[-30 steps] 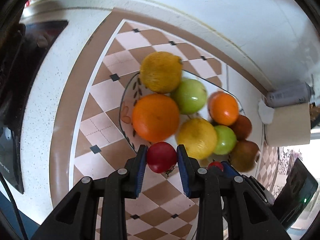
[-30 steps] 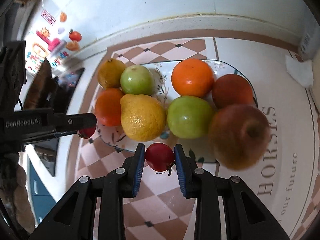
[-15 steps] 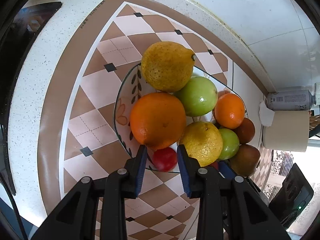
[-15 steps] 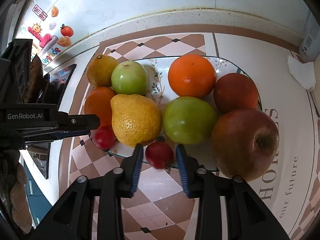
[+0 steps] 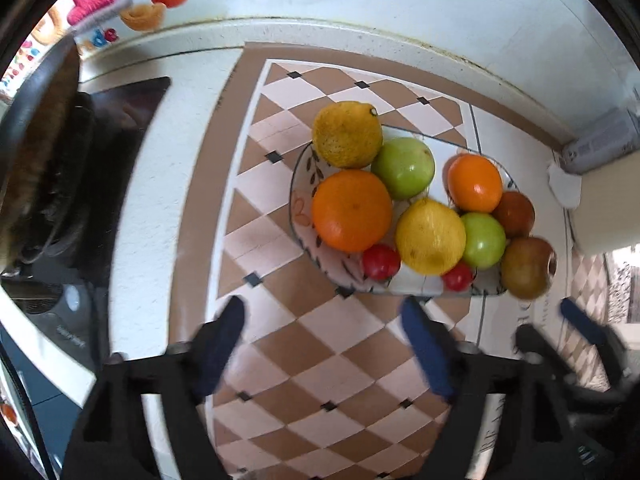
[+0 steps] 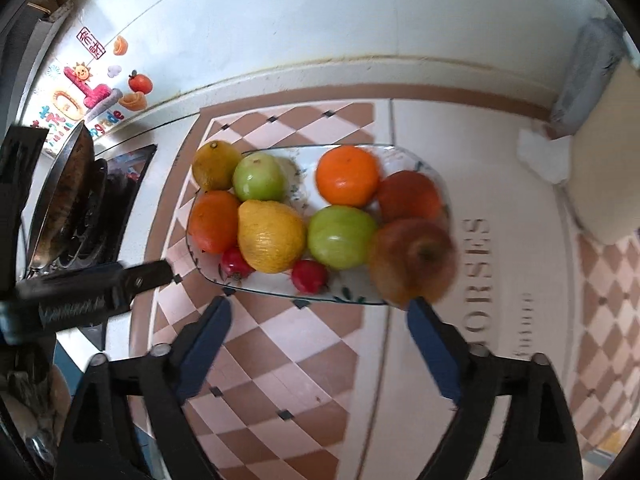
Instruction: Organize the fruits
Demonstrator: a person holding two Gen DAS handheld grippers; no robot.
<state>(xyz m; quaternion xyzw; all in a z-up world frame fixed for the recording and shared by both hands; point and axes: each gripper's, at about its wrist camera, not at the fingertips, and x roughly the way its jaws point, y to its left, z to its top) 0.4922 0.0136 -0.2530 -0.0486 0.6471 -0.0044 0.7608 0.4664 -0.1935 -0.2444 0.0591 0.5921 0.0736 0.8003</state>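
left gripper [image 5: 320, 328]: jaws gaping wide, gripping nothing, hovering near plate [image 5: 416, 284] | right gripper [image 6: 320, 320]: jaws gaping wide, gripping nothing | two red fruits [image 6: 236, 263] [image 6: 309, 276]: sitting on plate's near edge beside lemon [image 6: 272, 236] | apple [image 6: 412, 262]: resting at plate's right end

A glass oval plate with leaf pattern [image 5: 304, 184] sits on the brown-and-white diamond-checked mat [image 5: 280, 336], holding oranges, lemons, green apples and a brown apple. Two small round red fruits, one [image 5: 381, 261] left of the other [image 5: 458, 276], lie at its near rim before a large yellow lemon [image 5: 430, 236]. A dark metal pan [image 6: 64, 196] stands far left on the stove.
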